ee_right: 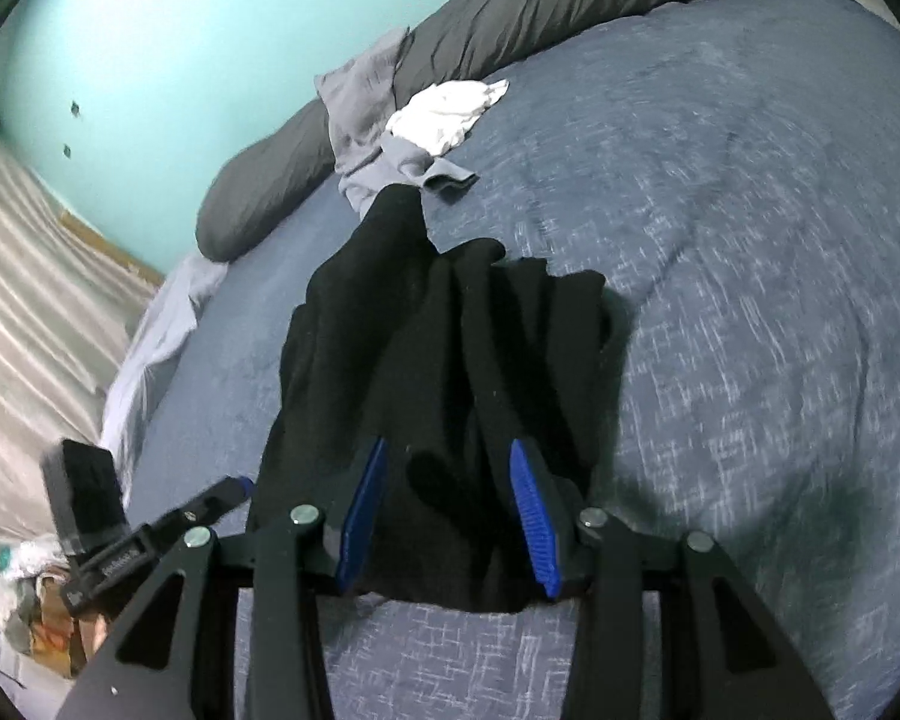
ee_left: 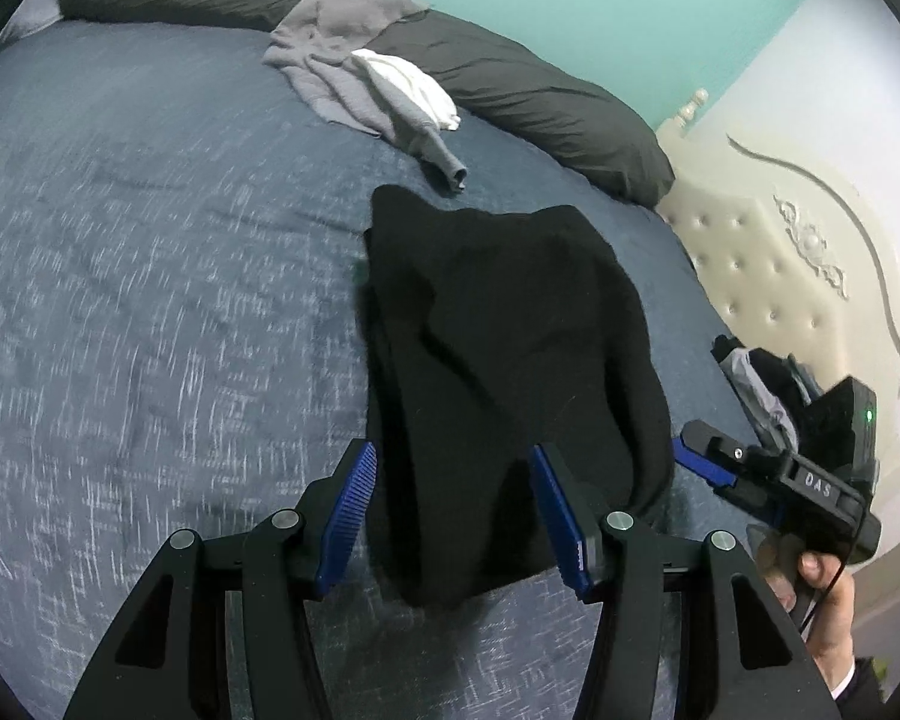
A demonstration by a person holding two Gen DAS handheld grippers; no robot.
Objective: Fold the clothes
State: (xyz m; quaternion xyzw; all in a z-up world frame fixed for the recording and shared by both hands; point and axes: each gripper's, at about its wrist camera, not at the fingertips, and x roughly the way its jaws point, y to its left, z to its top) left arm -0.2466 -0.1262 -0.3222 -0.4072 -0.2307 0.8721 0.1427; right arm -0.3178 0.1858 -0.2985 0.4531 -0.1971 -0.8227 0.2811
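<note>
A black garment (ee_left: 498,312) is bunched lengthwise, its near end raised off the blue bedspread (ee_left: 150,300) while the far end trails on it. In the left wrist view my left gripper (ee_left: 450,456) has its blue pads pressed on both sides of the near fold. My right gripper (ee_left: 690,450) sits just to the right at the cloth's edge, held by a person's hand (ee_left: 822,576). In the right wrist view the same black garment (ee_right: 450,330) fills the gap between the right gripper's (ee_right: 448,447) pads. There the left gripper (ee_right: 234,486) shows at the lower left.
A grey garment (ee_left: 342,30) and a white one (ee_left: 408,84) lie crumpled near dark grey pillows (ee_left: 540,96) at the far side. A cream tufted headboard (ee_left: 780,276) and a small clothes pile (ee_left: 756,378) are at the right. Floor clutter (ee_right: 18,588) lies beside the bed.
</note>
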